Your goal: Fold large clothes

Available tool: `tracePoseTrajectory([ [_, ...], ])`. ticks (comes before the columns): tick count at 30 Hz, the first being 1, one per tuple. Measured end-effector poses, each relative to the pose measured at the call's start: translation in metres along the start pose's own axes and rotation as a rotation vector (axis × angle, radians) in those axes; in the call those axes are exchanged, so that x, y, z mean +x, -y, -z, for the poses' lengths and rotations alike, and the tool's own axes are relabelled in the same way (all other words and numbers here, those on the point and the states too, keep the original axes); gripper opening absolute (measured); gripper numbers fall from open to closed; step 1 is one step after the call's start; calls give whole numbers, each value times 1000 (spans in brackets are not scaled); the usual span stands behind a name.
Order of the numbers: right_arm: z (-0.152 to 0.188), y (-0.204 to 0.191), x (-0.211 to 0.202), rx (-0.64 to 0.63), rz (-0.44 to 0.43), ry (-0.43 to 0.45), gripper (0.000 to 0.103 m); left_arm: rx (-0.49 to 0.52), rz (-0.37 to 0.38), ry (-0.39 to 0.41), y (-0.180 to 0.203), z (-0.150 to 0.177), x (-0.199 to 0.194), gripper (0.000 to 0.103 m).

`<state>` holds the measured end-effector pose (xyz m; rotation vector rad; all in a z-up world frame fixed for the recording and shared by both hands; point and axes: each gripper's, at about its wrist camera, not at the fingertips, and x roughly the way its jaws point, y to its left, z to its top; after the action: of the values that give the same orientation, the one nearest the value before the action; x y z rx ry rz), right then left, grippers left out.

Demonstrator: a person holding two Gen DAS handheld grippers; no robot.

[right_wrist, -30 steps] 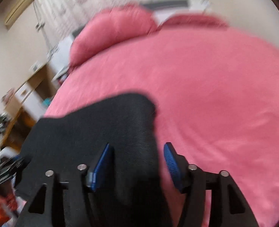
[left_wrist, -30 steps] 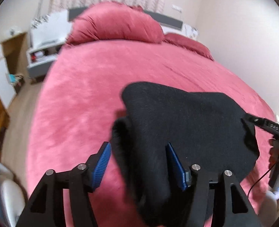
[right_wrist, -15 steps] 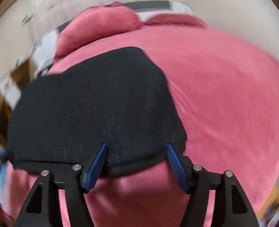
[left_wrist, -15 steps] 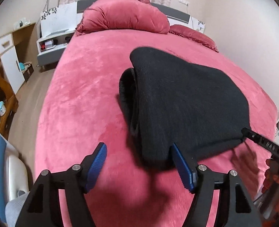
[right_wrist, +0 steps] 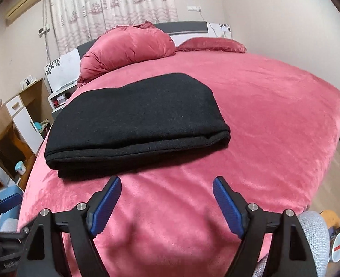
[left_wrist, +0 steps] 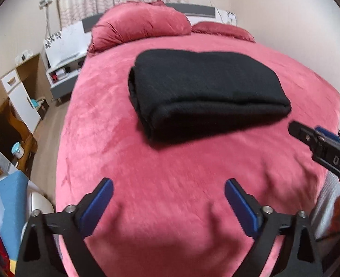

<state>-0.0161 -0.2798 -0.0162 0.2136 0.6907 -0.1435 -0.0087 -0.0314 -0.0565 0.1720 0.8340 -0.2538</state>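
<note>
Folded black garment [left_wrist: 204, 87] lies on bed [left_wrist: 170, 173], both hand-held grippers released.
Left wrist: left hand-held gripper [left_wrist: 168, 198] short of garment, jaws just opened, nothing between. Right wrist: right hand-held gripper [right_wrist: 166, 196] likewise, just before garment edge.

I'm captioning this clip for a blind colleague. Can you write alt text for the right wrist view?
A folded black garment lies on a pink bed, just beyond the open, empty right gripper. Two pink pillows sit at the headboard, below a patterned curtain.
</note>
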Motion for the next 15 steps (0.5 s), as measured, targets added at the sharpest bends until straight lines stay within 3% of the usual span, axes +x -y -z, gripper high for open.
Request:
tracePoseTrajectory([
  [4, -2, -6, -3, -14, -5, 3, 83, -38, -3, -1, -2, 2, -2, 101],
  [9, 5, -21, -7, -52, -15, 2, 83, -53, -95, 38, -3, 0, -10, 103],
  [15, 4, -25, -7, -70, -30, 17, 83, -116, -121, 35, -13, -3, -10, 103],
])
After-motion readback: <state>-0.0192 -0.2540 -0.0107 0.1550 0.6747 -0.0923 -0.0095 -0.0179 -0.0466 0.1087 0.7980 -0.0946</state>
